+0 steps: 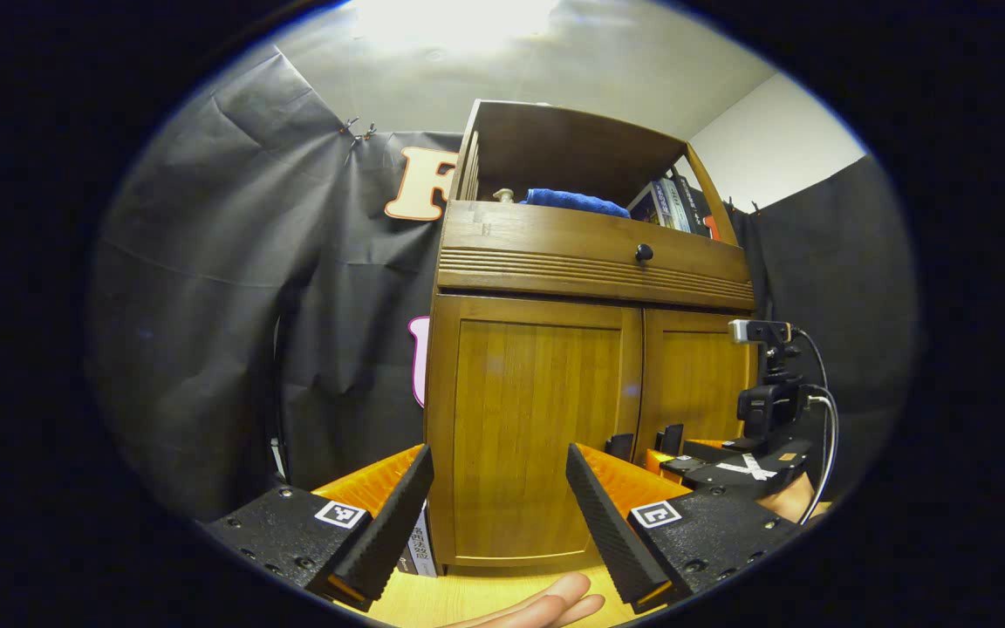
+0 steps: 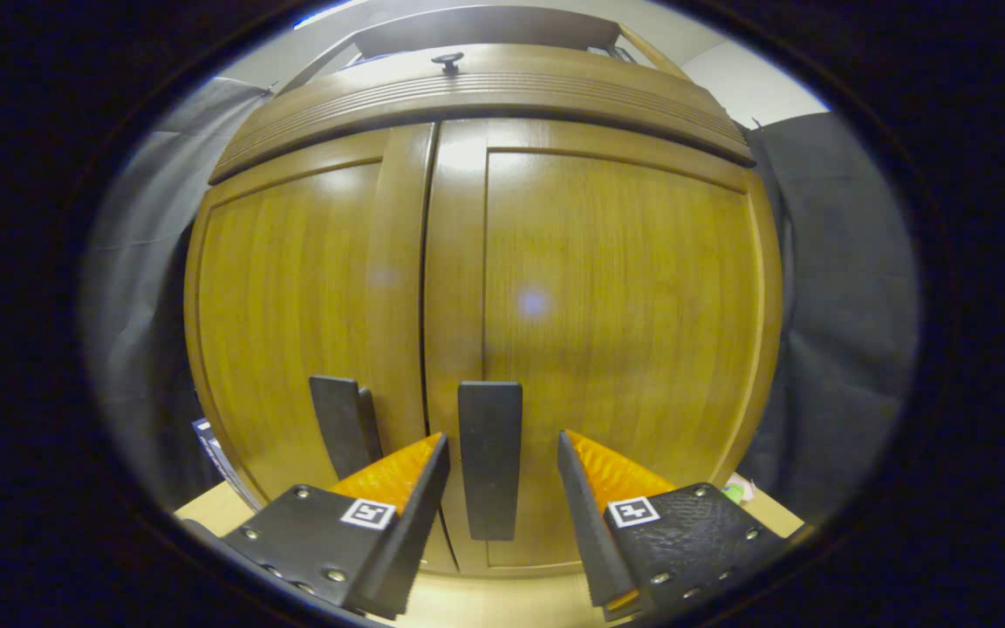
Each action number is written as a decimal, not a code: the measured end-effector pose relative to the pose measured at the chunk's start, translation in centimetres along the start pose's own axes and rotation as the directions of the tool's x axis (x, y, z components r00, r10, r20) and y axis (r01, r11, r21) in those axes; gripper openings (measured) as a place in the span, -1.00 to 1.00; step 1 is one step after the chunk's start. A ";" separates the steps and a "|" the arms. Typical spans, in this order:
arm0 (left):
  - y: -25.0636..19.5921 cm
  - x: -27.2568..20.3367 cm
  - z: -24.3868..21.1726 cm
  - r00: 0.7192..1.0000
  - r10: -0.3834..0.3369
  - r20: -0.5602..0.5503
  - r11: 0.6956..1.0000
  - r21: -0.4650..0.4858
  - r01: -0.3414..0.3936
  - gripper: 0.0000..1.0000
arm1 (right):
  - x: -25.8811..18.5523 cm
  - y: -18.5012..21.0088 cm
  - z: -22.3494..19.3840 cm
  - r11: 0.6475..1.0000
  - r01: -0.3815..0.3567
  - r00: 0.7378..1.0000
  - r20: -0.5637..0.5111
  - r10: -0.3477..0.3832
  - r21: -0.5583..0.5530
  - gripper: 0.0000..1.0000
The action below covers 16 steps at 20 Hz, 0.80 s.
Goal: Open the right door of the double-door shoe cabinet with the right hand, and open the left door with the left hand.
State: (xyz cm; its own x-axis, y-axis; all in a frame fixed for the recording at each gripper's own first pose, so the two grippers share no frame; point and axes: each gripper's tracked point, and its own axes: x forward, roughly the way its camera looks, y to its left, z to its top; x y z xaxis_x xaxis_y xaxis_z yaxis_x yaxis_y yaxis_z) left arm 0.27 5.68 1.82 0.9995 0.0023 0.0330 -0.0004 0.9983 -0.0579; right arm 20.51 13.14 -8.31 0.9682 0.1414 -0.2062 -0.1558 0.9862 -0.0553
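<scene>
cabinet, wooden, two doors, both closed; task judged at its opening stage, nothing yet opened.

left gripper (image 1: 499, 501): jaws wide apart, holding nothing, set back from the shoe cabinet (image 1: 590, 349) and aimed at its left door (image 1: 537, 436). fingertips of a hand (image 1: 546, 609) show at the bottom edge, over the pale tabletop (image 1: 433, 602). drawer knob (image 1: 644, 253) above the doors; blue cloth (image 1: 574, 201) and books (image 1: 673, 205) on the open top shelf.

left door handle (image 2: 344, 423): dark upright bar just left of the centre seam, untouched.

right door handle (image 2: 489, 458): dark upright bar on the right door (image 2: 625, 305), standing in the gap between the fingers of the right gripper (image 2: 502, 488). jaws apart, not pressing on the bar; whether a finger brushes it cannot be told.

remaining, as judged: close the right gripper on its handle and swing that door out; bring the left gripper forward to the left handle, grip, and swing that door out.
</scene>
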 end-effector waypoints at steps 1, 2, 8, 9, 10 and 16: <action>0.0 0.0 -0.1 1.000 -0.002 -0.003 1.000 -0.006 0.002 0.82 | 0.7 0.5 -0.5 0.999 -0.021 1.000 -0.010 0.022 0.025 0.15; 0.1 0.1 -0.1 1.000 -0.003 -0.007 1.000 -0.009 0.003 0.82 | 1.1 1.1 -1.2 0.998 -0.060 0.998 -0.020 0.060 0.031 0.00; -0.2 0.7 -0.7 0.999 -0.019 -0.027 1.000 -0.015 0.019 0.82 | 0.1 1.0 -0.6 0.994 -0.104 0.994 0.012 0.104 0.026 -0.31; -0.2 0.8 -0.8 0.999 -0.019 -0.030 1.000 -0.014 0.019 0.82 | -0.3 0.9 -0.6 0.994 -0.107 0.994 0.011 0.107 0.021 -0.31; -0.3 0.8 -0.9 0.999 -0.019 -0.033 1.000 -0.014 0.019 0.82 | -0.8 0.9 -0.6 0.993 -0.112 0.994 0.007 0.112 0.021 -0.39; -0.8 1.2 -1.7 0.998 -0.035 -0.054 0.999 -0.019 0.034 0.82 | -3.5 0.4 -1.4 0.980 -0.197 0.980 -0.003 0.198 0.035 -0.39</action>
State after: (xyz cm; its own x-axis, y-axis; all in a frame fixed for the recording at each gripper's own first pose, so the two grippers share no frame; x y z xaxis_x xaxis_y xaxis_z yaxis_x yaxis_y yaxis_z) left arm 1.52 4.82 0.24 0.9992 -0.0362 -0.0190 0.0347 0.9966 -0.0754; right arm 16.73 12.94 -9.00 0.9177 0.3333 -0.2161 -0.3371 0.9413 0.0203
